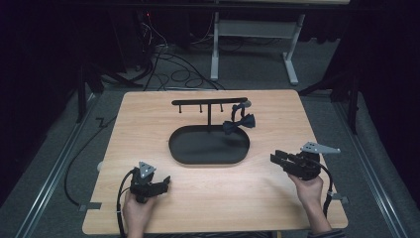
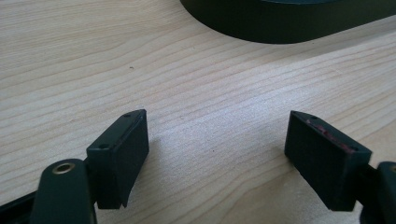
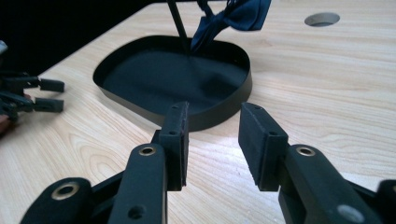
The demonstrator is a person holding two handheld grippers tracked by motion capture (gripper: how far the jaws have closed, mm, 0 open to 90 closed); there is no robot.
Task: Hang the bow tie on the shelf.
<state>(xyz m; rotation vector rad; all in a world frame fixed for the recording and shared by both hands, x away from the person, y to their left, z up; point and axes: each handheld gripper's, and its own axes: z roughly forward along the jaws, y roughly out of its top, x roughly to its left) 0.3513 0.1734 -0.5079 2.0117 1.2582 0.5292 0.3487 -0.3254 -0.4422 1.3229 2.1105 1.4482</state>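
Observation:
A black oval tray (image 1: 198, 147) lies in the middle of the wooden table, with a T-shaped stand (image 1: 209, 101) rising from its back. A dark bow tie (image 1: 238, 123) hangs from the right end of the stand's bar and shows up close in the right gripper view (image 3: 236, 14). My left gripper (image 1: 166, 181) rests low on the table, left of and nearer than the tray, jaws wide apart over bare wood (image 2: 217, 126). My right gripper (image 1: 274, 158) is held to the right of the tray, pointing at the tray's wall (image 3: 224, 114), jaws open and empty (image 3: 212, 114).
A round hole (image 3: 322, 18) in the tabletop lies behind the bow tie. The left gripper (image 3: 42, 95) appears far left in the right gripper view. Cables (image 1: 173, 69) and a table frame (image 1: 252, 34) lie on the floor beyond the table's far edge.

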